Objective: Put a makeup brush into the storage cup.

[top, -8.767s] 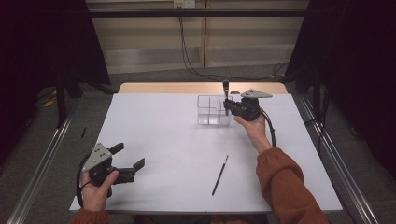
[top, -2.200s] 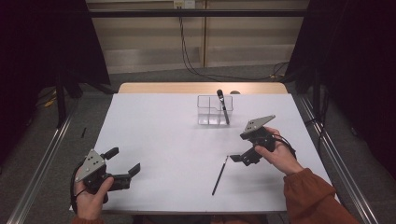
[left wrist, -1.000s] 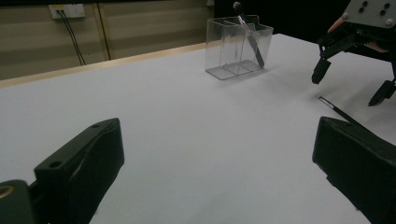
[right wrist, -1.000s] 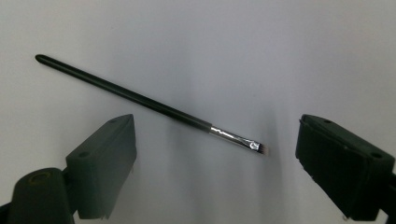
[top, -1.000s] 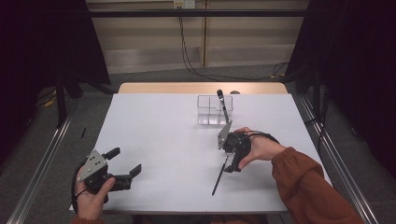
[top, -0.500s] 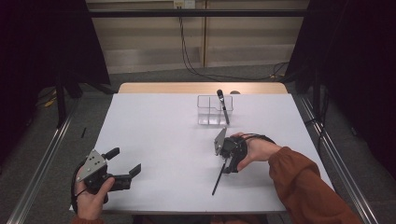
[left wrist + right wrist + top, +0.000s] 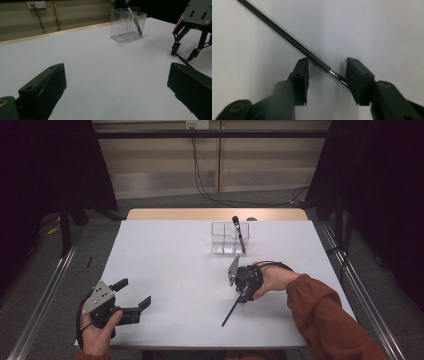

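Observation:
A thin black brush [image 7: 231,311] lies slantwise on the white table [image 7: 170,260]; its handle [image 7: 287,37] and silver ferrule run between the jaws in the right gripper view. My right gripper [image 7: 244,295] points down over its upper end, and its jaws have just been closing around it. The right gripper [image 7: 327,62] stands open, a gap still showing at the left pad. My left gripper [image 7: 134,293] rests open and empty at the table's front left. A clear divided holder [image 7: 223,238] at the back holds another black brush [image 7: 238,234].
The left gripper view looks across the table to the clear holder [image 7: 126,25] and to the right gripper [image 7: 182,53] over the brush. Metal rails [image 7: 45,305] run along both sides of the table. A wooden strip [image 7: 215,214] borders the far edge.
The right gripper came from the holder to the brush on the table and settled over its upper end. Its jaws have narrowed around the handle. The left gripper has stayed put.

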Motion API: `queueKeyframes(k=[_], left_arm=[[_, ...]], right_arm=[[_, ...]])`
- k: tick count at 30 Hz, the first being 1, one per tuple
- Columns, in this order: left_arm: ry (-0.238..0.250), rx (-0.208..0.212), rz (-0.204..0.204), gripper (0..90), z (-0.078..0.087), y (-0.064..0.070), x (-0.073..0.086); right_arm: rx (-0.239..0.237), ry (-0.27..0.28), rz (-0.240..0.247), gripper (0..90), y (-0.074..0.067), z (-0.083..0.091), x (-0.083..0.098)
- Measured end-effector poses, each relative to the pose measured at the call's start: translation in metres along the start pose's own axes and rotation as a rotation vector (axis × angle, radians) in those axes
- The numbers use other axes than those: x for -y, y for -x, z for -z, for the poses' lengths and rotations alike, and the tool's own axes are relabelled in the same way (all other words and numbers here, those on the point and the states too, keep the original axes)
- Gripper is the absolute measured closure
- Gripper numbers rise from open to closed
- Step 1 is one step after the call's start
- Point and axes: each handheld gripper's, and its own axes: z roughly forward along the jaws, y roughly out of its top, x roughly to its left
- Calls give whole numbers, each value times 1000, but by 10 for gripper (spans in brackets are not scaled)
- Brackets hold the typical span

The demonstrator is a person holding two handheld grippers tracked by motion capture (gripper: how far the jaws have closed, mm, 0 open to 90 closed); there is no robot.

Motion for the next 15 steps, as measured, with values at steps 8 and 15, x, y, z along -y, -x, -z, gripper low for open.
queueKeyframes(k=[8,15], left_arm=[[-2,2,-4,21,0,0,0],[-5,2,-7,21,0,0,0]], right_arm=[[-14,-53,-10,709,2,1,-6],[-17,-65,-25,788,3,0,-8]])
